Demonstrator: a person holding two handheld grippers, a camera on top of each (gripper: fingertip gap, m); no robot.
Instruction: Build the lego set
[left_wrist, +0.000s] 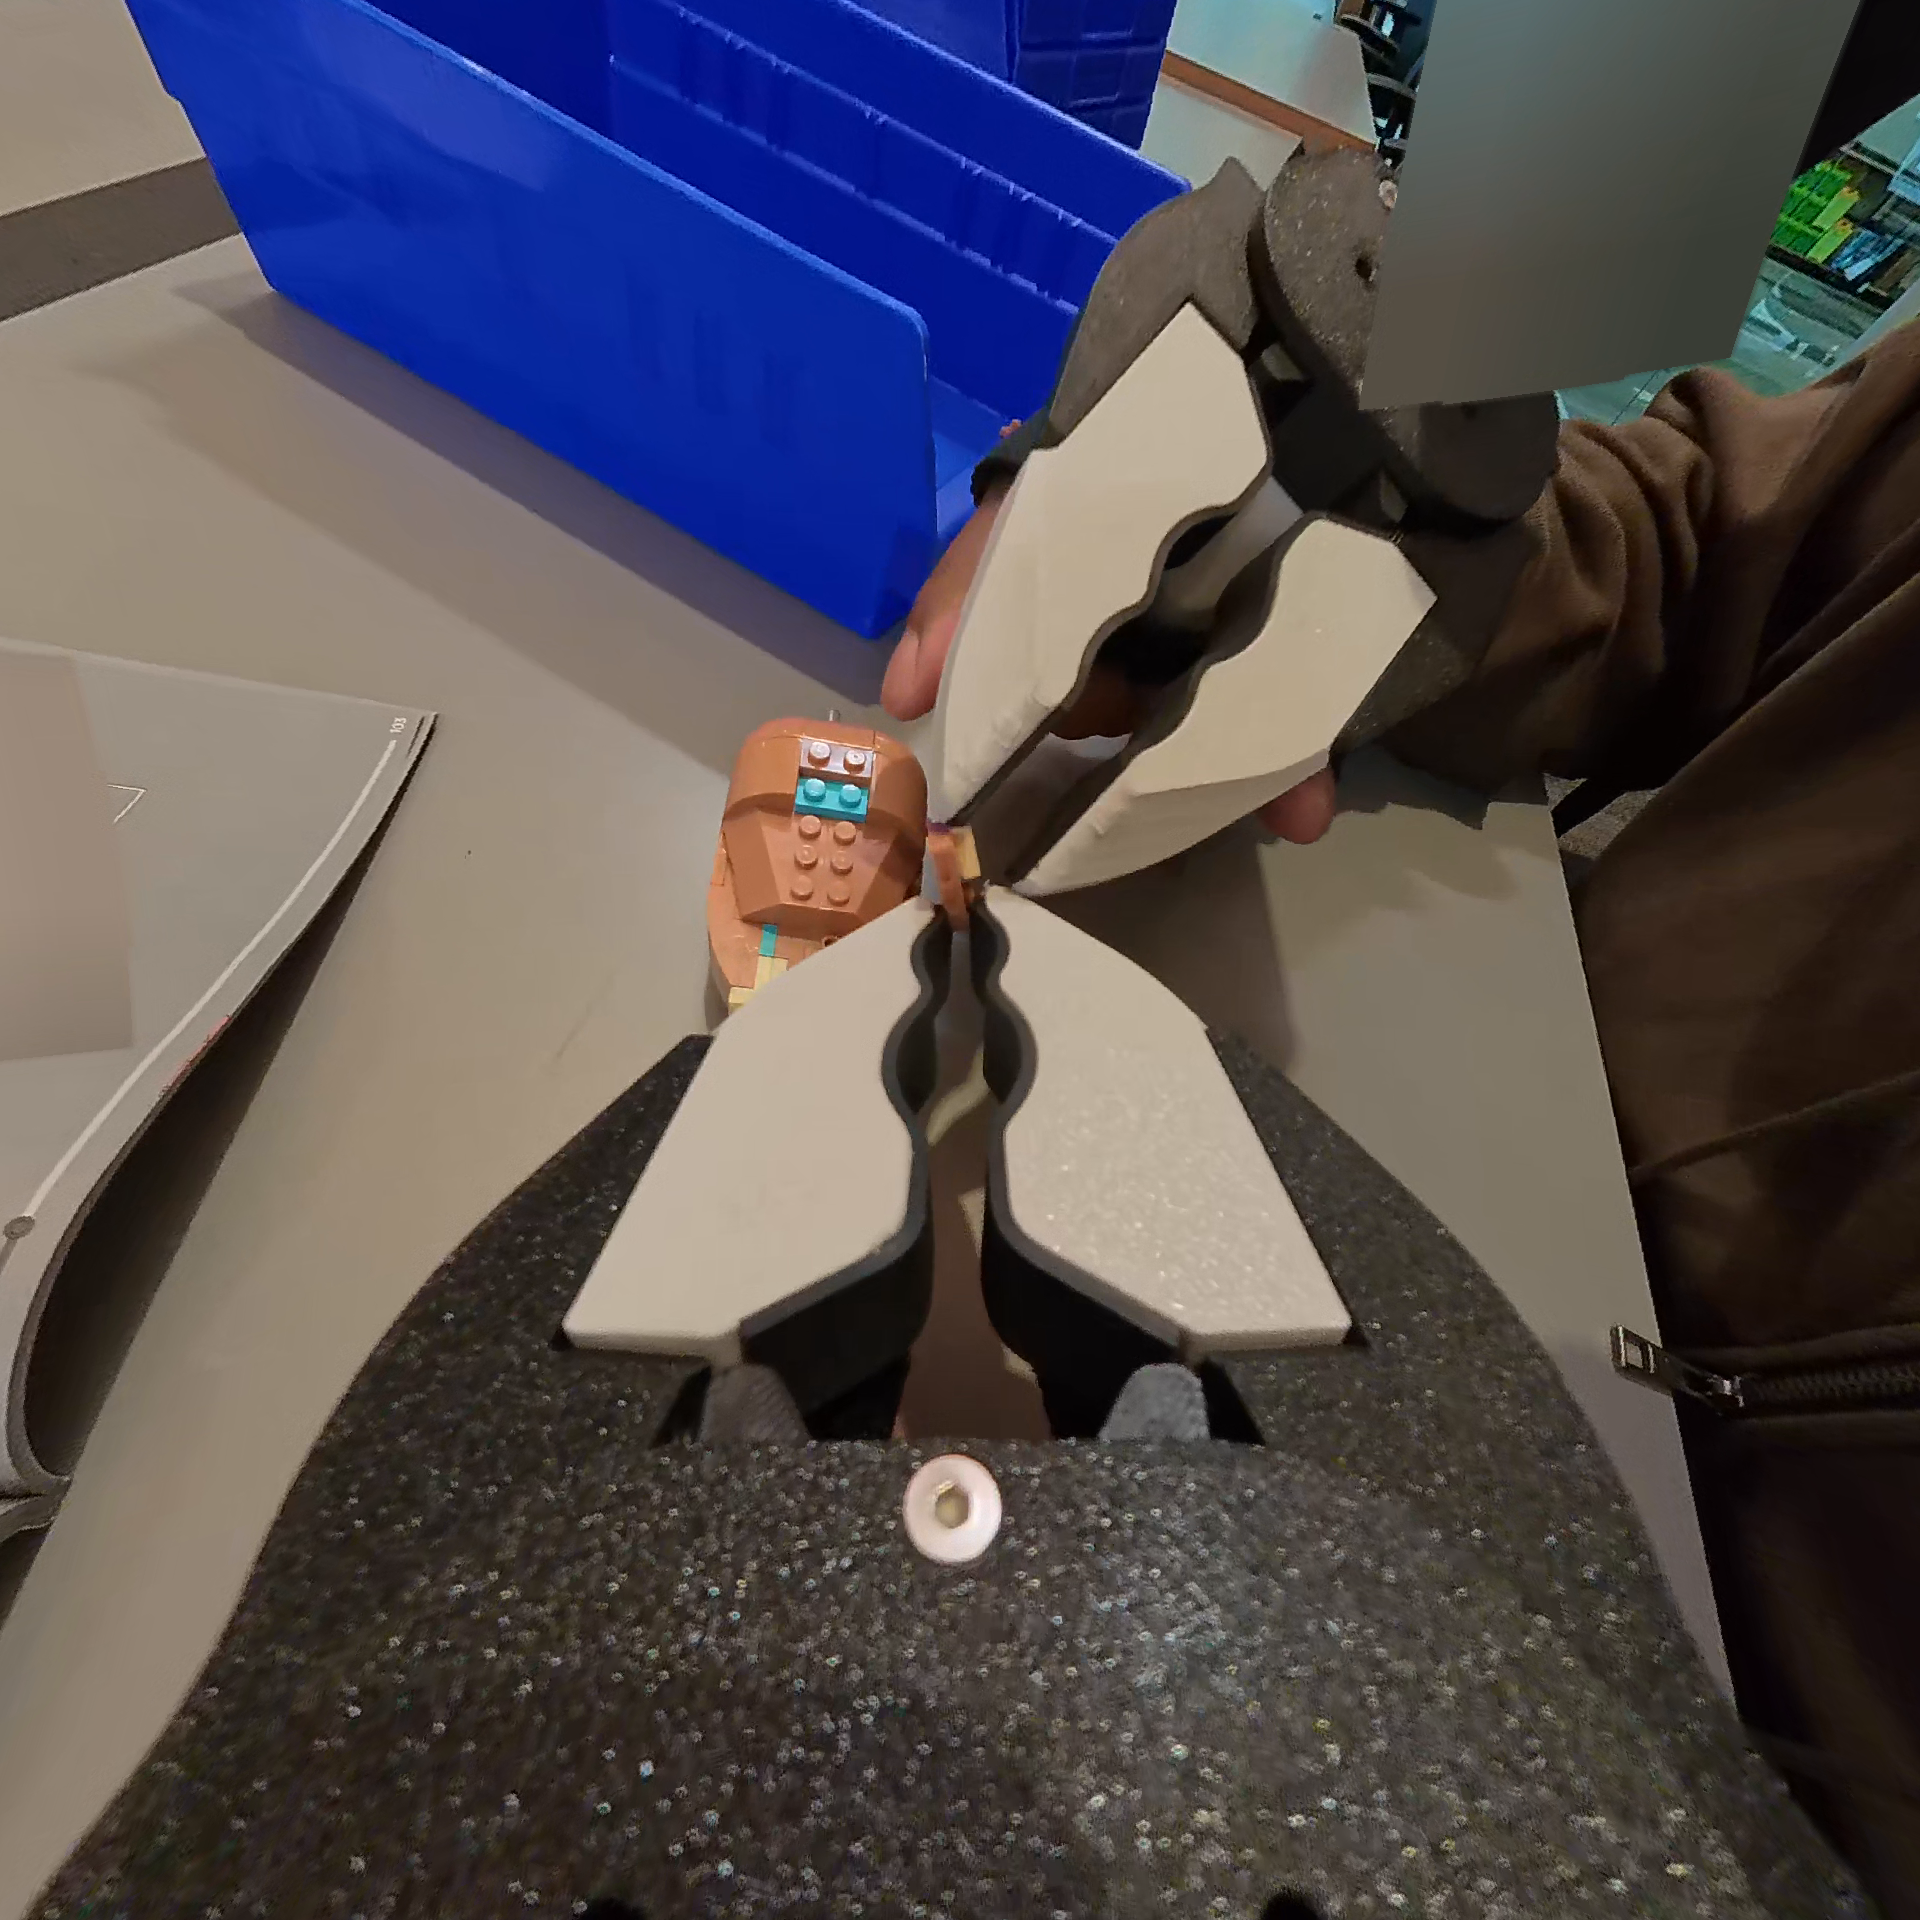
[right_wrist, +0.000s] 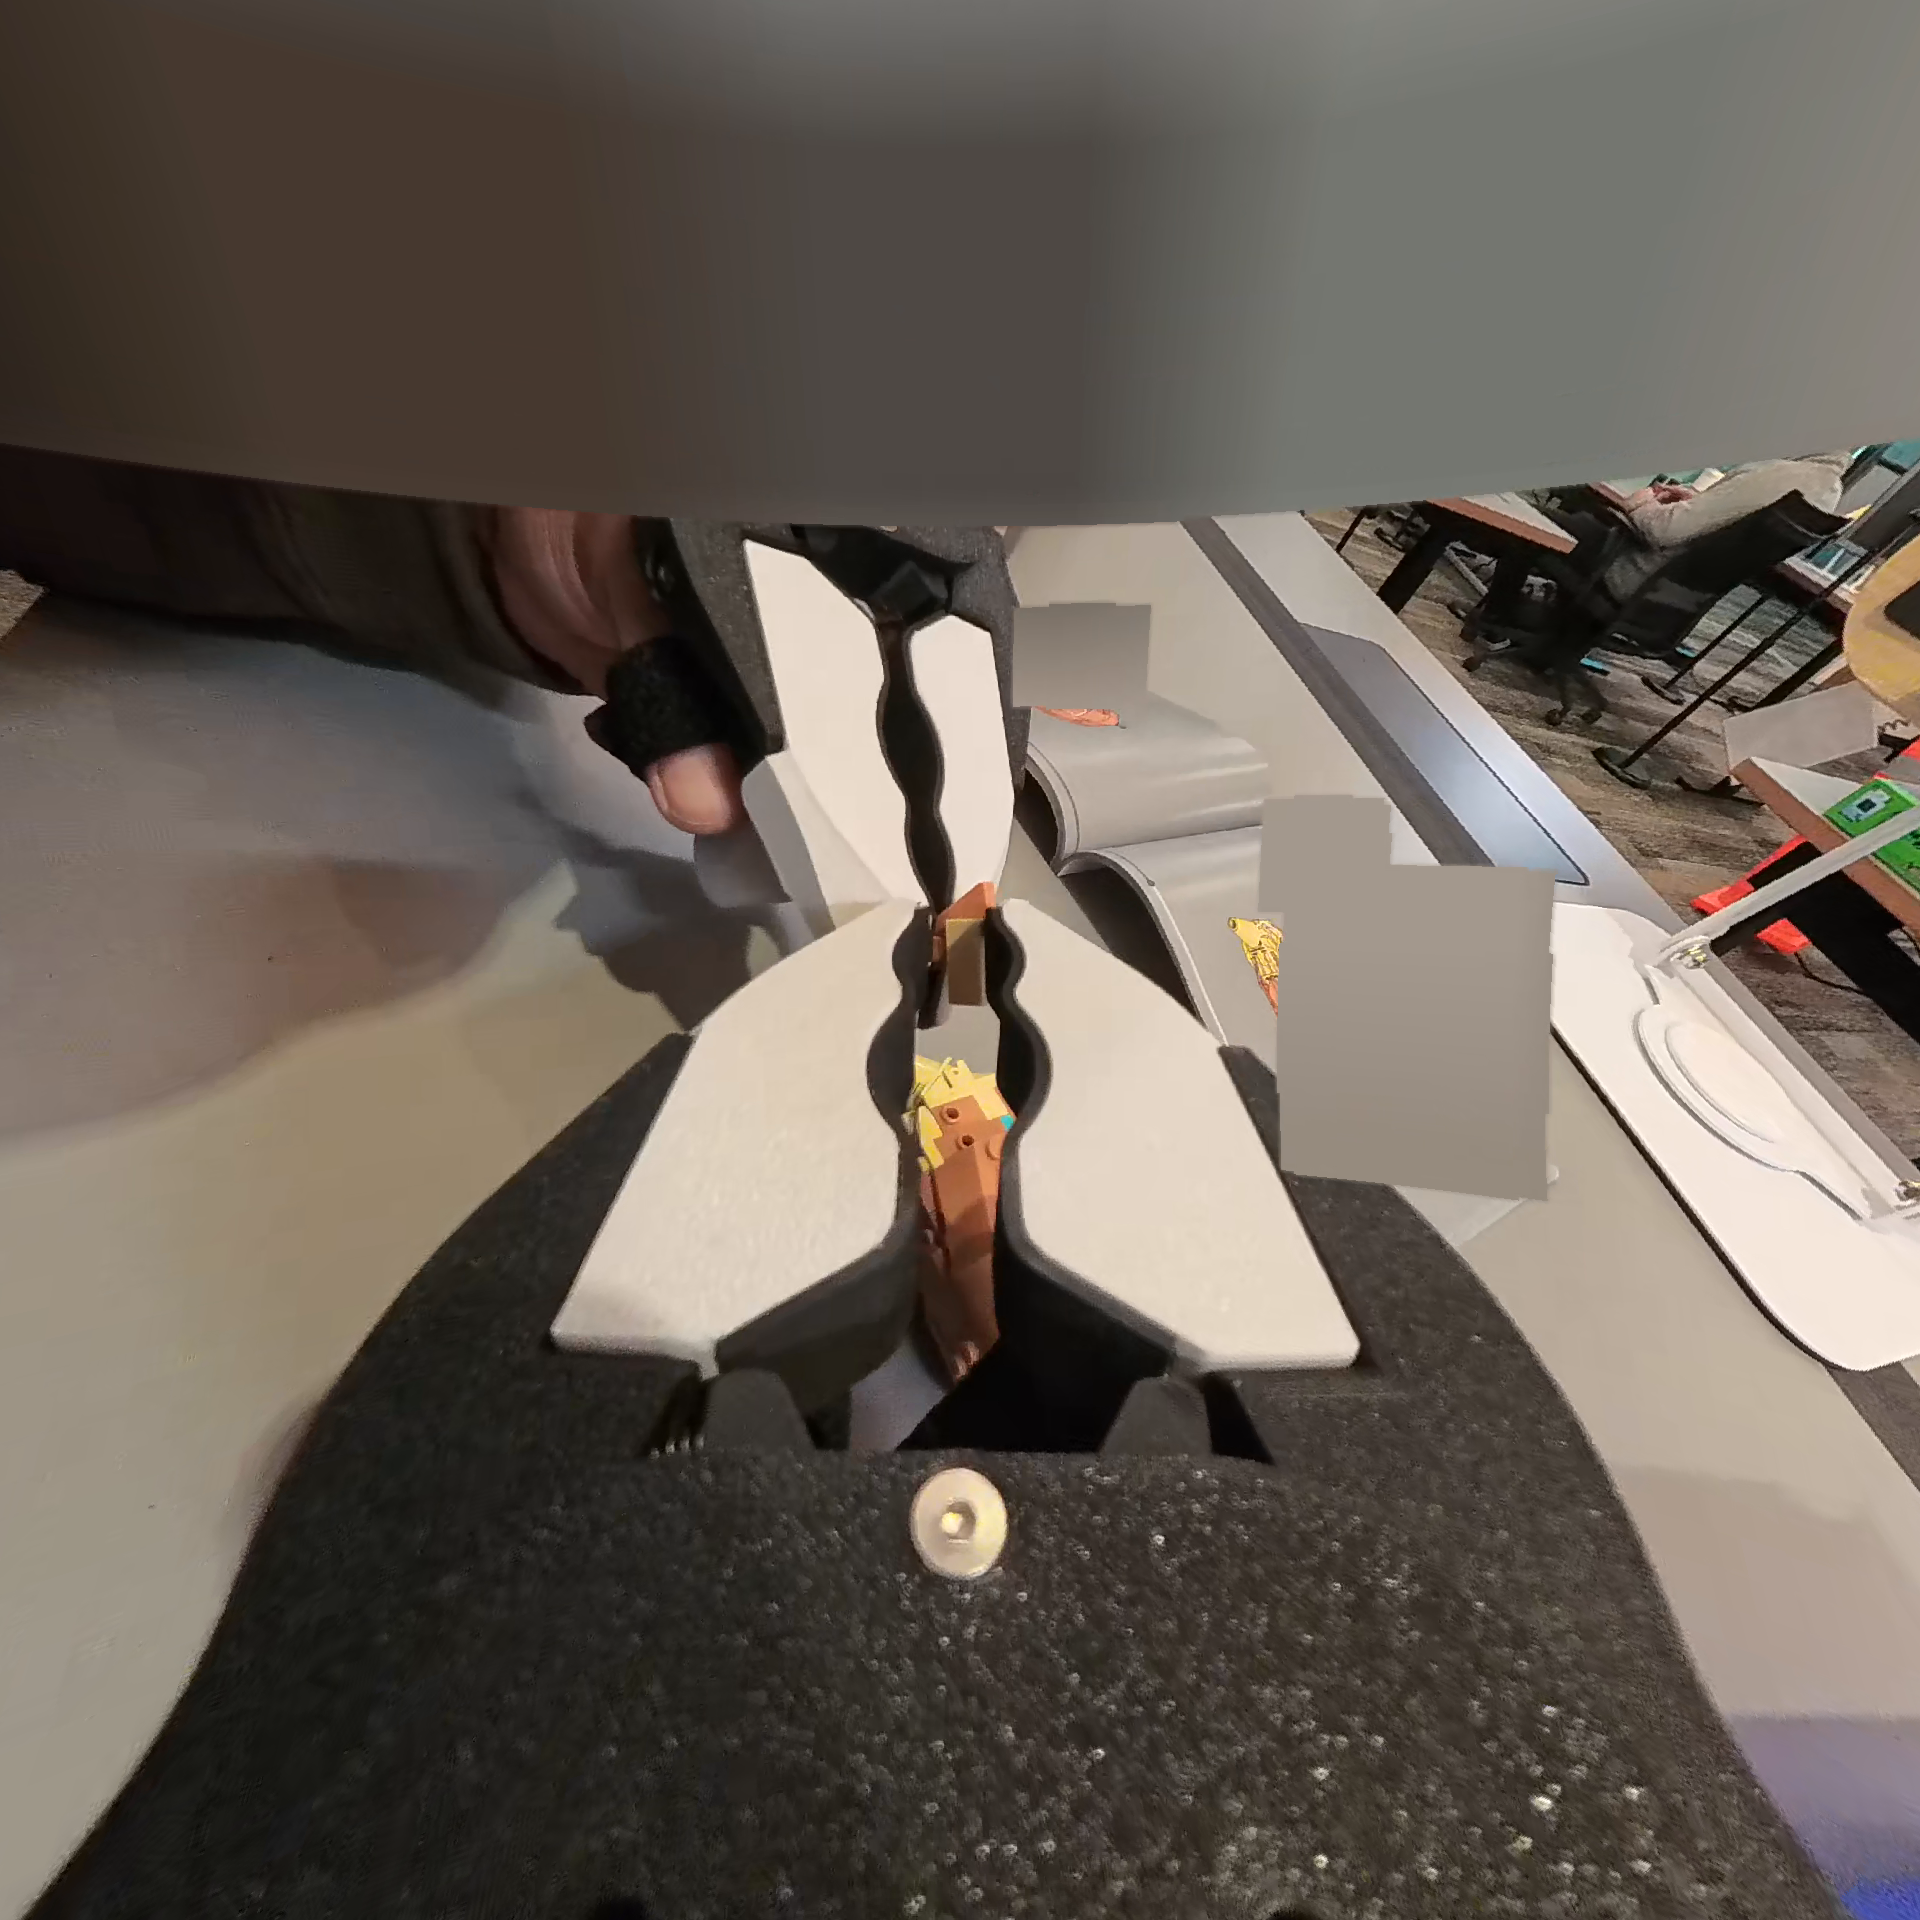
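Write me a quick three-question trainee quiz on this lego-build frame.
1. True or false: the brown lego model rests on the table.
2. What do the left gripper and right gripper pinch between them?
3. What stands behind the model: A) blue bin, B) red tray?

Key: 1 true; 2 a small brown-and-tan piece; 3 A.

Hidden and cut-off parts around the fingers

The small brown piece (left_wrist: 957, 871) is mostly covered by the fingers (left_wrist: 810, 1091) pinching it, so its shape cannot be told. Beyond their left side, the brown model's (left_wrist: 816, 847) near end is hidden. Farther left, the booklet (left_wrist: 208, 935) runs off the edge; the blue bin (left_wrist: 582, 270) is cropped at the top.
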